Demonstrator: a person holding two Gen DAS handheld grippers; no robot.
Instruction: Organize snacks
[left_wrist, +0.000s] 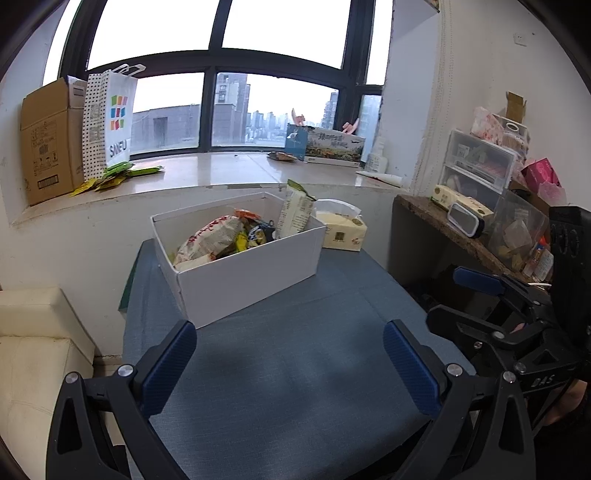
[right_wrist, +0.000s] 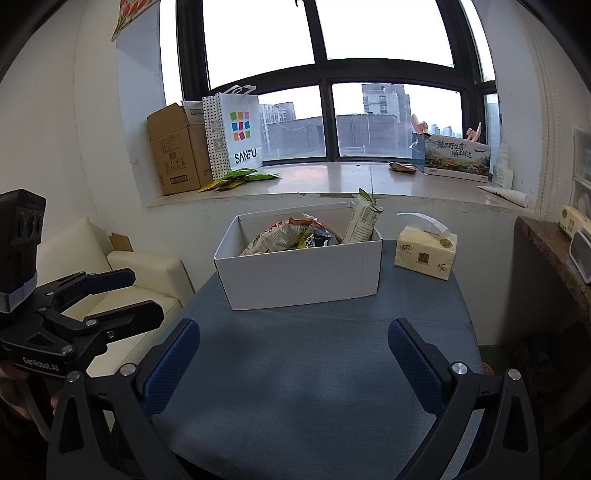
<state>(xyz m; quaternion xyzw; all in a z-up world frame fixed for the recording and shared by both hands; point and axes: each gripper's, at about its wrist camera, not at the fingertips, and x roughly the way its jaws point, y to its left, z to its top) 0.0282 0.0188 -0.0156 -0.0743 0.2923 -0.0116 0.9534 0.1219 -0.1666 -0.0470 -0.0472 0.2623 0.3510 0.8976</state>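
The fingers (left_wrist: 173, 363) of the left gripper (left_wrist: 290, 363) are spread wide with nothing between them, held over the near part of the bench (left_wrist: 295, 369). The fingers (right_wrist: 171, 363) of the right gripper (right_wrist: 295, 363) are likewise released and empty, over the same blue-grey cloth. The white box (right_wrist: 299, 273) is seen well beyond both sets of fingers, toward the far side of the bench, and is filled with snack packets (right_wrist: 284, 234); one pale packet (right_wrist: 362, 221) stands upright at its far right corner. A tissue pack (right_wrist: 424, 251) is placed just right of the box, apart from it. Bare cloth is left between the box and the fingers. Behind the bench a window sill (right_wrist: 332, 181) is seen, on which a cardboard carton (right_wrist: 177, 151), a paper bag (right_wrist: 236, 133), some green packets (right_wrist: 236, 177) and a printed box (right_wrist: 458, 158) are set. A cream sofa (right_wrist: 122, 273) is placed left of the bench, and a cluttered shelf (left_wrist: 461, 225) to the right.
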